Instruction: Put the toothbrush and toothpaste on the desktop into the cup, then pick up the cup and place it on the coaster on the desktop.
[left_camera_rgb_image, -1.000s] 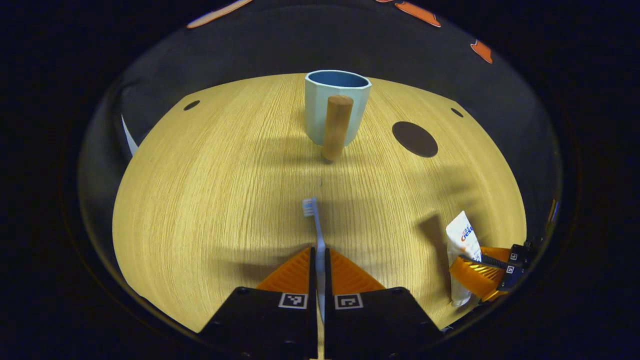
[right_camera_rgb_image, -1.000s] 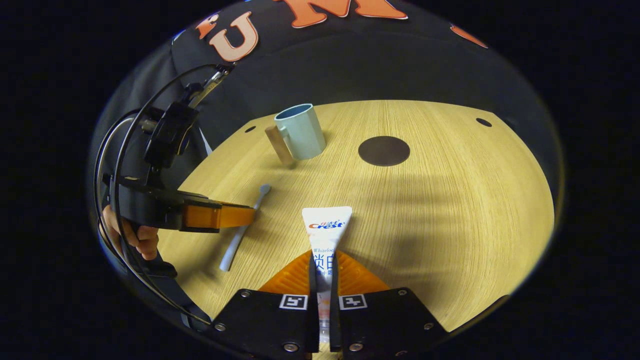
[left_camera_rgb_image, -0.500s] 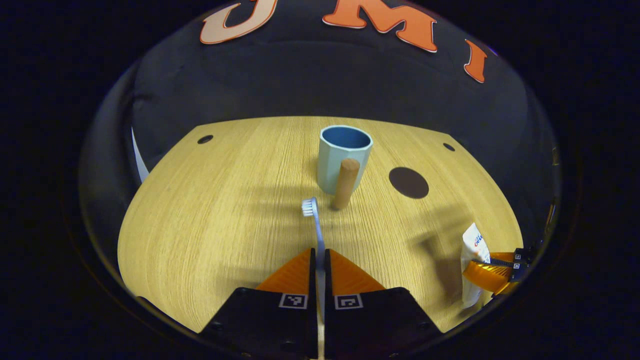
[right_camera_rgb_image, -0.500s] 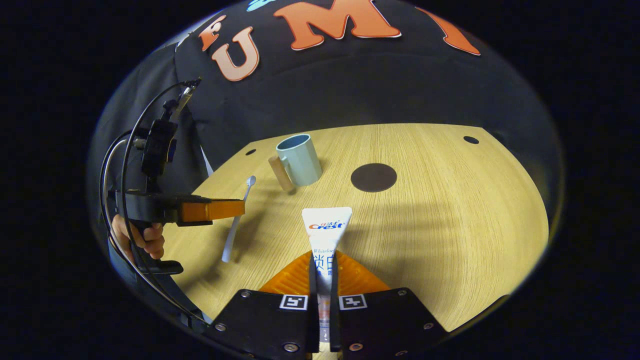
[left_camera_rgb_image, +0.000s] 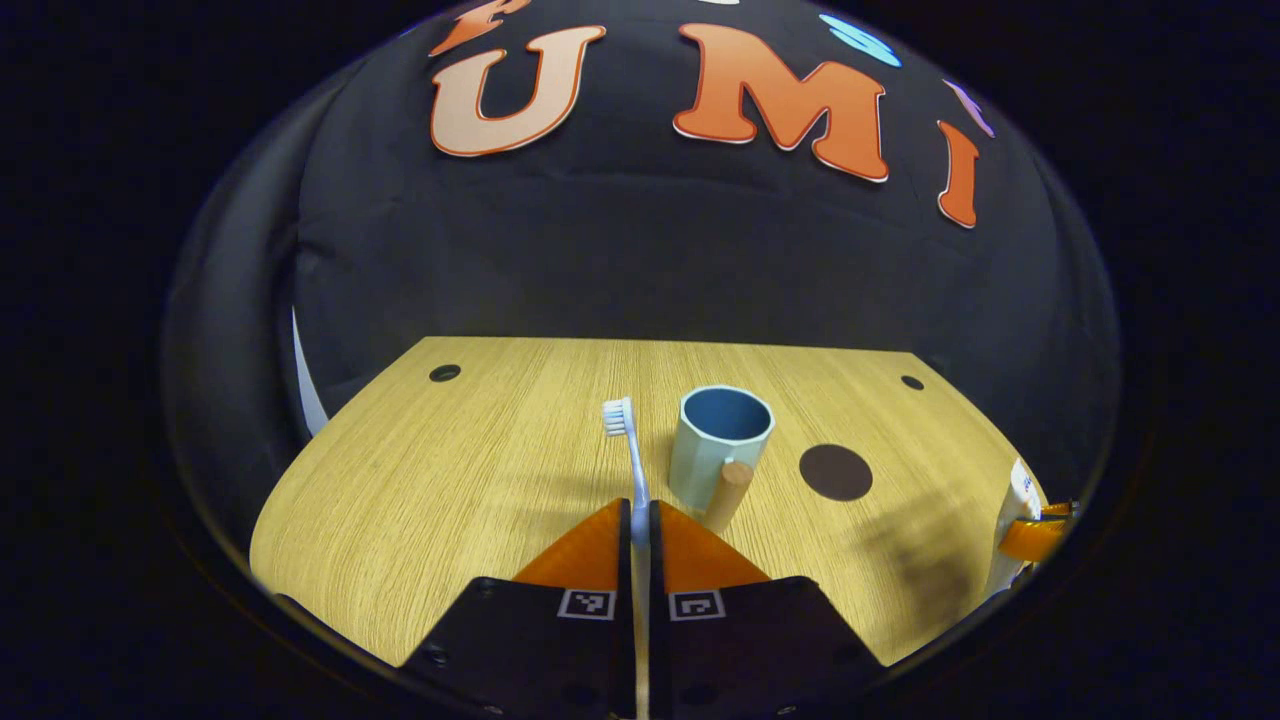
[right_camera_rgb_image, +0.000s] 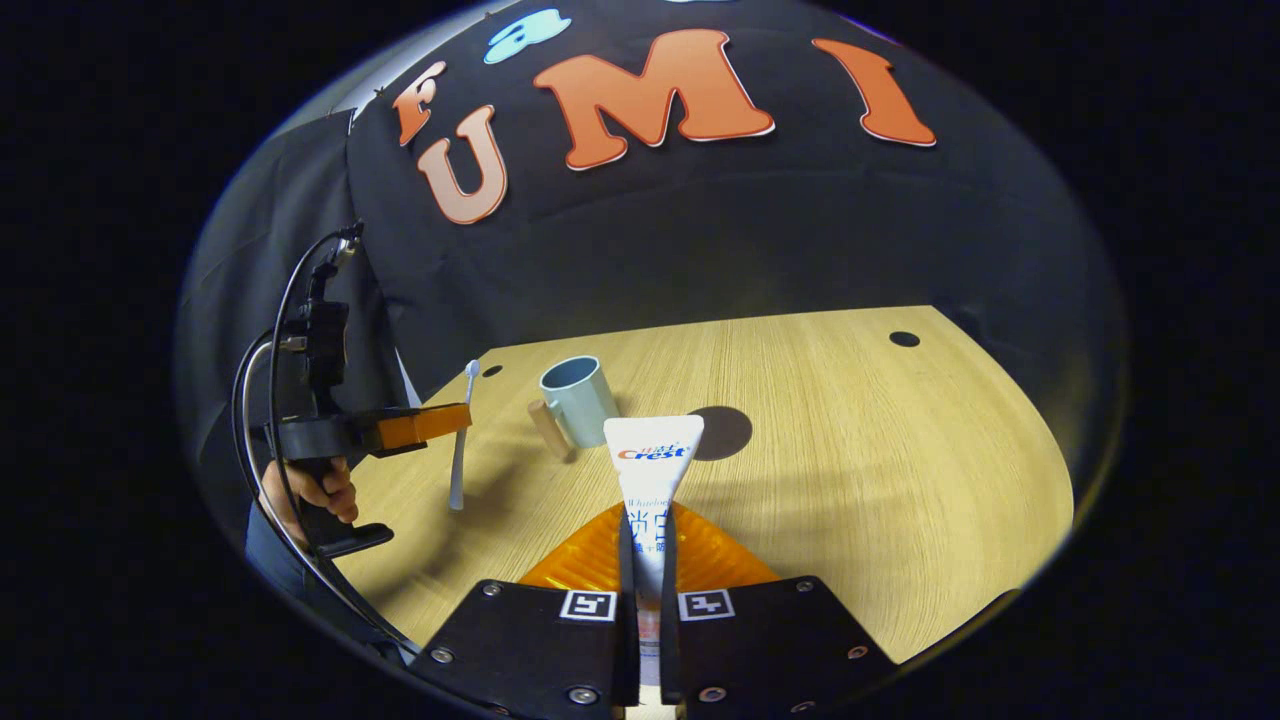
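Note:
My left gripper (left_camera_rgb_image: 640, 510) is shut on a white toothbrush (left_camera_rgb_image: 628, 448), its bristled head pointing up and away, held above the wooden desktop (left_camera_rgb_image: 440, 500). A pale blue cup (left_camera_rgb_image: 718, 445) with a wooden handle stands just right of the brush head. The dark round coaster (left_camera_rgb_image: 836, 472) lies to the cup's right. My right gripper (right_camera_rgb_image: 648, 520) is shut on a white toothpaste tube (right_camera_rgb_image: 652, 460), crimped end forward, lifted off the desk. In the right gripper view the cup (right_camera_rgb_image: 578, 400) and coaster (right_camera_rgb_image: 728, 432) sit beyond the tube, and the left gripper (right_camera_rgb_image: 462, 420) holds the toothbrush (right_camera_rgb_image: 462, 440) nearly upright at left.
Small dark holes mark the desktop's far corners (left_camera_rgb_image: 444, 373) (right_camera_rgb_image: 904, 339). A hand (right_camera_rgb_image: 310, 490) grips the left tool's handle, with cables looping above it. The black cloth wall rises behind the desk. The right gripper with the tube shows at the far right edge (left_camera_rgb_image: 1030, 535).
Both grippers have risen and pulled back from the desk with their loads; the toothbrush and toothpaste are lifted clear, and the cup and coaster look smaller and farther off.

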